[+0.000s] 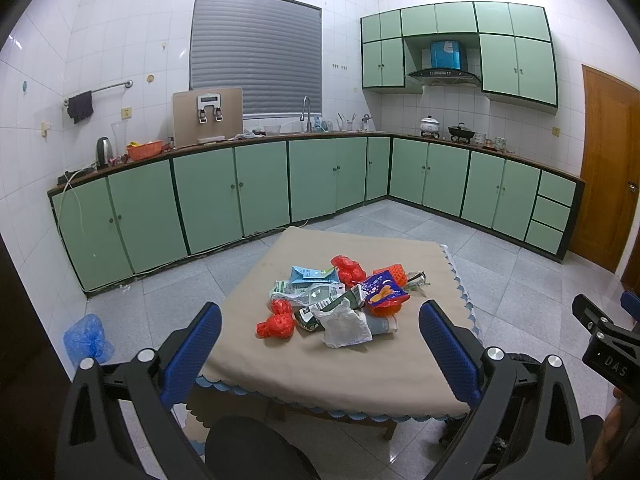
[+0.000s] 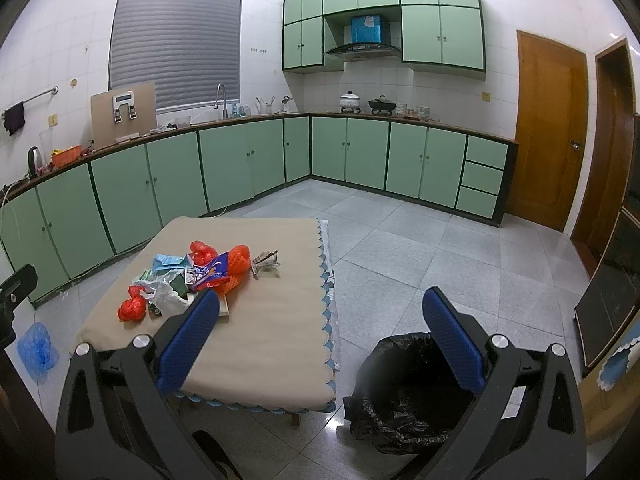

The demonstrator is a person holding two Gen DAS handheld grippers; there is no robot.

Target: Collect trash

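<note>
A pile of trash [image 1: 340, 300] lies on a low table with a beige cloth [image 1: 304, 368]: red plastic bags [image 1: 276, 326], a white crumpled bag [image 1: 344, 326], a purple snack packet [image 1: 384, 290], a blue wrapper [image 1: 312, 274]. My left gripper [image 1: 320, 344] is open and empty, held above the table's near side. The pile [image 2: 192, 280] also shows in the right wrist view. My right gripper [image 2: 320, 336] is open and empty, above the table's right edge. A bin with a black bag [image 2: 404, 388] stands on the floor right of the table [image 2: 272, 340].
Green kitchen cabinets [image 1: 260, 188] run along the back and right walls. A blue plastic bag [image 1: 86, 338] lies on the floor at the left. A wooden door [image 2: 548, 128] is at the right. A crumpled silver wrapper [image 2: 266, 260] lies apart from the pile.
</note>
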